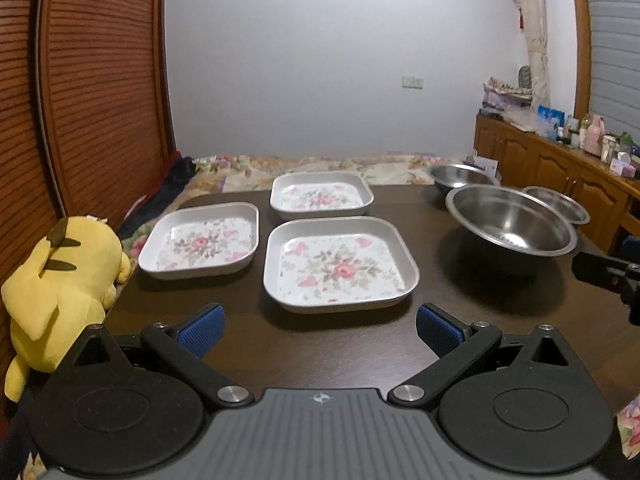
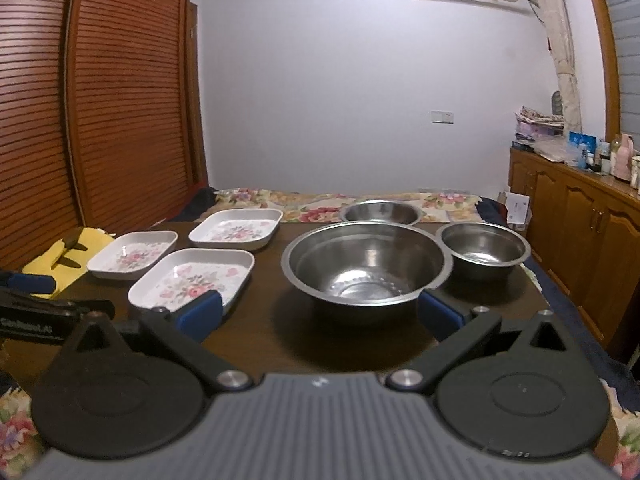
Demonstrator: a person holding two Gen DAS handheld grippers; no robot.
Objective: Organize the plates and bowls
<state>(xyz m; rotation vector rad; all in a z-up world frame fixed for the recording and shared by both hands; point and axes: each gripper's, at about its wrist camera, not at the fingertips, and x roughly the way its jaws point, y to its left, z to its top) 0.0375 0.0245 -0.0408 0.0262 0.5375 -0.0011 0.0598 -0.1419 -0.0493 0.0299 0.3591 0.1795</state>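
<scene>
1. Left wrist view: your left gripper [image 1: 320, 326] hung over the near edge of the dark wooden table [image 1: 320, 340], its blue pads [image 1: 202, 330] spread wide with nothing between them.
2. Three square floral plates lay ahead of it: the nearest plate [image 1: 340, 266] straight in front, the left plate [image 1: 200, 246] beside it, and the far plate [image 1: 322, 196] behind, all apart from one another.
3. To the right, the large steel bowl [image 1: 512, 222] appeared tilted and raised off the table; the far bowl [image 1: 460, 176] and the small bowl [image 1: 558, 204] stood behind it.
4. A yellow plush toy [image 1: 60, 292] leaned at the table's left edge.
5. Right wrist view: your right gripper [image 2: 320, 314] was released, fingers wide apart; the large steel bowl [image 2: 366, 268] sat between them, and its rim met the right pad [image 2: 438, 314].
6. The small bowl [image 2: 482, 252] stood just right of it, the far bowl [image 2: 380, 212] behind.
7. The plates [image 2: 192, 280] lay to the left.
</scene>
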